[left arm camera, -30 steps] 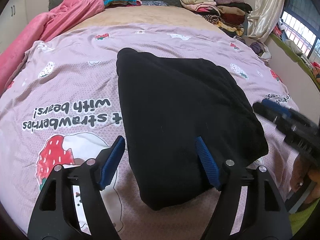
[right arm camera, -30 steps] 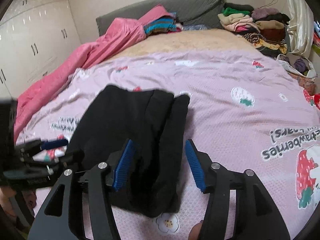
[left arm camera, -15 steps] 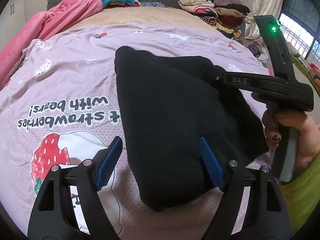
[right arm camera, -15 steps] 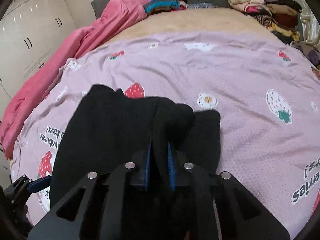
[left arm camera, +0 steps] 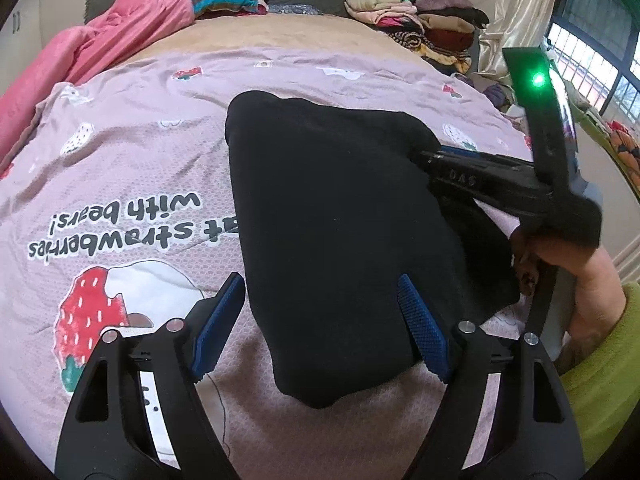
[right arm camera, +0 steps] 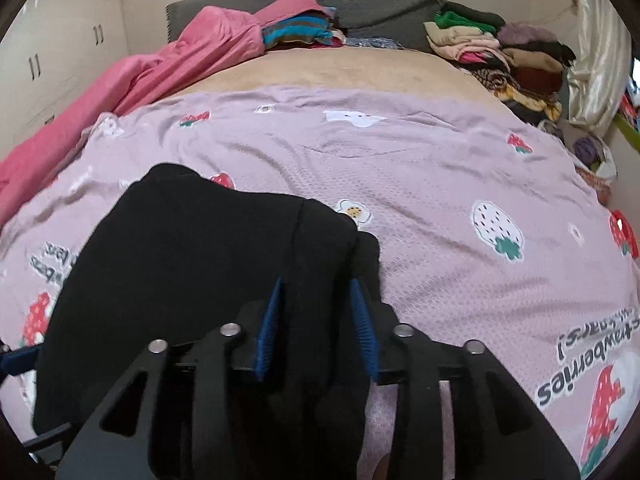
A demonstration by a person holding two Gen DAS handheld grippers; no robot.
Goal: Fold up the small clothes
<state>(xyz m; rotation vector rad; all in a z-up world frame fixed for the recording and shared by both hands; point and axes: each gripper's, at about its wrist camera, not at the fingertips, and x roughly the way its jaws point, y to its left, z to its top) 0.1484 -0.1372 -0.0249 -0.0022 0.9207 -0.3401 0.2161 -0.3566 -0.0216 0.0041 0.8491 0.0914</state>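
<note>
Your right gripper (right arm camera: 316, 328) is opening its jaws with the right edge of the folded black garment (left arm camera: 332, 232) between them, so that fold may spring back. Your left gripper (left arm camera: 320, 328) hangs wide open, gripping nothing, over its near end on the bed (left arm camera: 120, 168), so nothing pins it if it slides.

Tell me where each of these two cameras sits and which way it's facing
Left wrist: on the left gripper, angled down at the black garment; its open fingers and the person's other hand show.
Right wrist: on the right gripper, angled down; its jaws are opening, a garment fold between them.
Shared: garment, strawberry quilt, clothes piles.
</note>
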